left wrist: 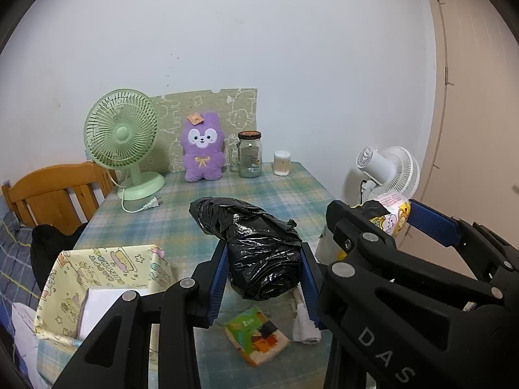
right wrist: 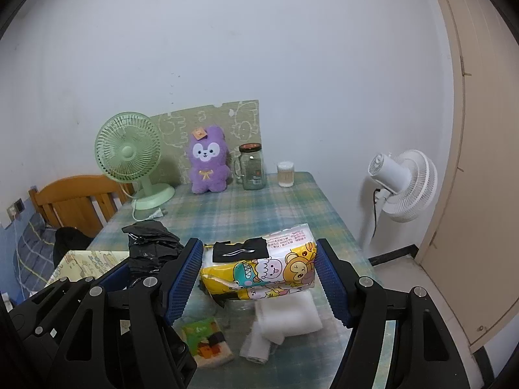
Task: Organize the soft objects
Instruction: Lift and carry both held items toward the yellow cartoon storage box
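My left gripper (left wrist: 263,275) is shut on a black plastic bag bundle (left wrist: 256,246) and holds it above the table; the bundle also shows in the right wrist view (right wrist: 152,249). My right gripper (right wrist: 259,275) is shut on a yellow cartoon tissue pack (right wrist: 262,269), held off the table; it also shows in the left wrist view (left wrist: 394,214). A small green tissue packet (left wrist: 256,337) (right wrist: 207,340) and folded white cloths (right wrist: 288,317) lie on the table below. A yellow patterned fabric box (left wrist: 97,278) stands at the left.
A purple plush rabbit (left wrist: 202,152), a green desk fan (left wrist: 121,136), a glass jar (left wrist: 249,154) and a cotton-swab tub (left wrist: 281,162) stand at the table's far edge. A white fan (right wrist: 402,188) is on the right wall. A wooden chair (left wrist: 55,191) stands left.
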`<state>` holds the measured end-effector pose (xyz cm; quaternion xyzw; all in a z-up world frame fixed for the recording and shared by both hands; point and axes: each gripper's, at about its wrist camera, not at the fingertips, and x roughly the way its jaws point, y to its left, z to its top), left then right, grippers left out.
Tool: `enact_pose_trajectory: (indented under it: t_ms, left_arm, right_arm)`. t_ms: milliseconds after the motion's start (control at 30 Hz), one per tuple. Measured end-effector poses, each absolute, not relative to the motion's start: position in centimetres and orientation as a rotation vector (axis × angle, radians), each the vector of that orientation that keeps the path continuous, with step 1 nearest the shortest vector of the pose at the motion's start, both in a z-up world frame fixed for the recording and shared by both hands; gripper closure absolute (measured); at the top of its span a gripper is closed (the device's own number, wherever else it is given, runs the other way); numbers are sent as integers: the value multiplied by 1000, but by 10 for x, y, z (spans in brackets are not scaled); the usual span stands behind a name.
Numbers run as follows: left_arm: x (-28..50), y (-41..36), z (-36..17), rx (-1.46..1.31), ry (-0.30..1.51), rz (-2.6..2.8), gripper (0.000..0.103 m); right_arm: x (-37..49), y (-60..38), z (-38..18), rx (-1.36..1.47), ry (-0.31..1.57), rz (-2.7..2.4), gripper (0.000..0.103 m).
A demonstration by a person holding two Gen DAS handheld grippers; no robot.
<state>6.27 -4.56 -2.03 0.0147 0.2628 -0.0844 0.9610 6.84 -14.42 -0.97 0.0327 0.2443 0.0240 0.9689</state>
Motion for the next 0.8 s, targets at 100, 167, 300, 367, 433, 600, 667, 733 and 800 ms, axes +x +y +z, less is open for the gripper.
enact_pose_trajectory:
  t_ms: [100, 167, 300, 367, 433, 600, 667, 733, 800]
  left_arm:
    - [65, -37, -18, 30, 530, -160, 61]
    - [65, -31, -16, 26, 524, -153, 61]
    - [68, -19, -12, 18, 512, -139, 61]
    - [69, -11, -10, 18, 506, -129, 61]
    - [70, -3, -8, 19, 503, -122, 61]
    - [73, 14, -7, 14, 504, -108, 60]
    - [74, 21, -8, 9, 508, -105, 60]
    - [76, 27, -8, 5, 509, -97, 60]
    - [77, 34, -10, -1, 513, -87, 60]
  right_arm:
    - [71, -135, -7, 64, 496, 62, 30]
    - [73, -128, -5, 61, 495, 75, 30]
    - [78, -115, 0, 54, 485, 97, 30]
    - [80, -108, 1, 58, 485, 119, 30]
    - [83, -100, 3, 57, 481, 133, 30]
    - [90, -83, 4, 59, 485, 169, 30]
    - [92, -74, 3, 56, 489, 185, 30]
    - [94, -66, 2, 53, 491, 204, 30]
    - [97, -58, 1, 48, 495, 221, 30]
